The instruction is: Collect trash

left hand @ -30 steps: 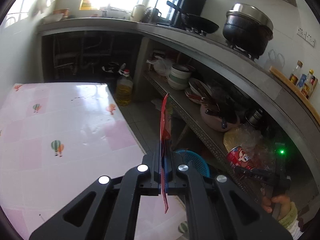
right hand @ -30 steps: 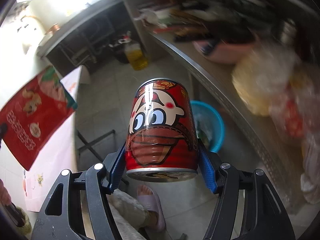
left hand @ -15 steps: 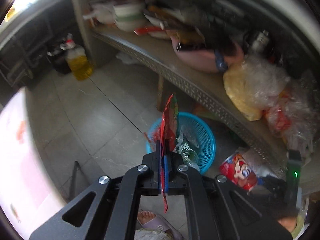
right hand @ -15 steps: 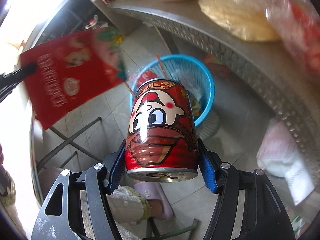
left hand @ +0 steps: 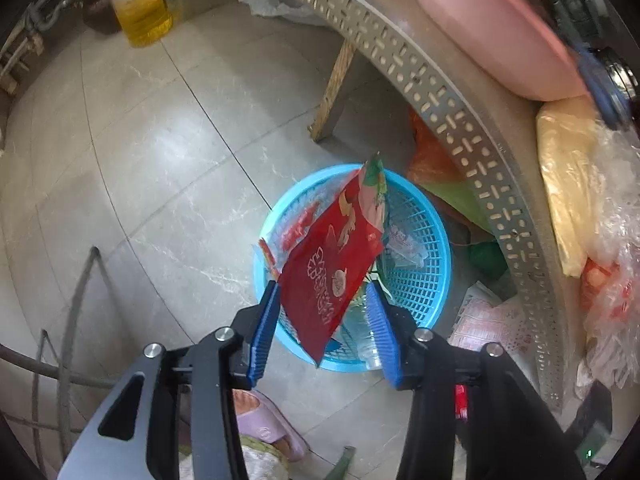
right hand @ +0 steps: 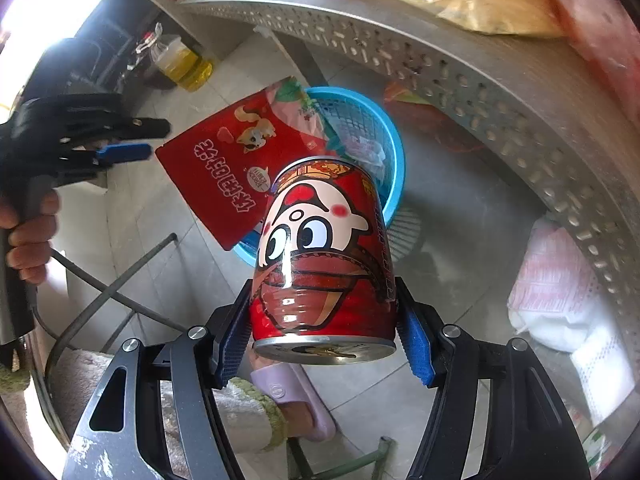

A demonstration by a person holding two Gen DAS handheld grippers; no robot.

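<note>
A: State of the left gripper (left hand: 326, 332)?

B: Its fingers (left hand: 262, 334) are parting. The red wrapper (left hand: 332, 268) sits between them, tilted, its top corner toward 1 o'clock; whether either pad touches it cannot be told. In the right wrist view the wrapper (right hand: 240, 164) lies just past the blue pad tip, over the bin (right hand: 384, 140).

A: Right gripper (right hand: 324, 346)?

B: Fingers (right hand: 416, 350) are clamped on the can (right hand: 324, 264), one pad on each side, base toward the camera. The can is above the floor (right hand: 452, 236), with the bin behind it at 12 o'clock.

A: Where is the bin in the left view?

B: The bin (left hand: 424, 280) stands on the floor, directly beyond the fingers at 12 o'clock, beside the shelf (left hand: 440, 92) that runs from 12 to 4 o'clock. It already holds scraps.

A: Count the items.

B: One wrapper, one can, one bin, two grippers, one oil bottle (left hand: 140, 8) at 11 o'clock, one pink basin (left hand: 492, 28) on the shelf at 1 o'clock. One hand (right hand: 30, 236) on the left handle at 9 o'clock in the right view.

A: Changes against the earlier frames?

B: A second ago the left fingers pinched the wrapper edge-on above the tabletop; now they are spread over the bin and the wrapper shows its face. The can grip is unchanged, and the bin has come nearer in both views.
</note>
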